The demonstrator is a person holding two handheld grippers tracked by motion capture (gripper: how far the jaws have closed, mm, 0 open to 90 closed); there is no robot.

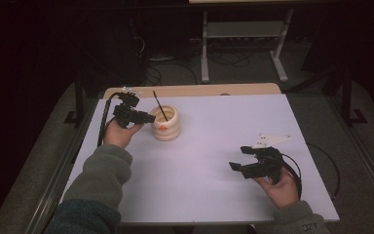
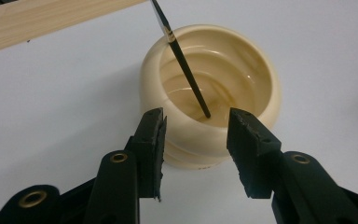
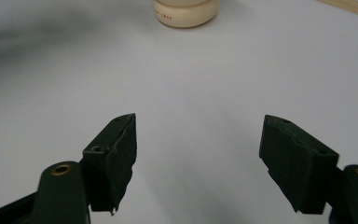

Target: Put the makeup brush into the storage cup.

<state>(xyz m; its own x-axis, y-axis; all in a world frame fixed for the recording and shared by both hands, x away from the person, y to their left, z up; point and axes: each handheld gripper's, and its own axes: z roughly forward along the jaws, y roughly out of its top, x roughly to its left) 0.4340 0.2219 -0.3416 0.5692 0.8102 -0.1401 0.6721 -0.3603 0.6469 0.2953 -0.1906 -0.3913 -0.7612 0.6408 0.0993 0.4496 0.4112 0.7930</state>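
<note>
One brush: a thin black brush (image 2: 182, 56) stood in the cream pot (image 2: 261, 79), tip down on the pot floor, handle leaning up over the rim toward the table's far edge.
Hidden: the handle's upper end was cut off at the top of the left gripper view; the brush tip was hard to make out.
Pot: near the far left corner of the white table (image 1: 209, 161), its print too small to read.
Left gripper (image 2: 196, 140): jaws apart, nothing between them, just short of the pot's near wall.
Right gripper (image 1: 244, 158): jaws wide apart over bare table near the near right corner, well apart from the pot.
</note>
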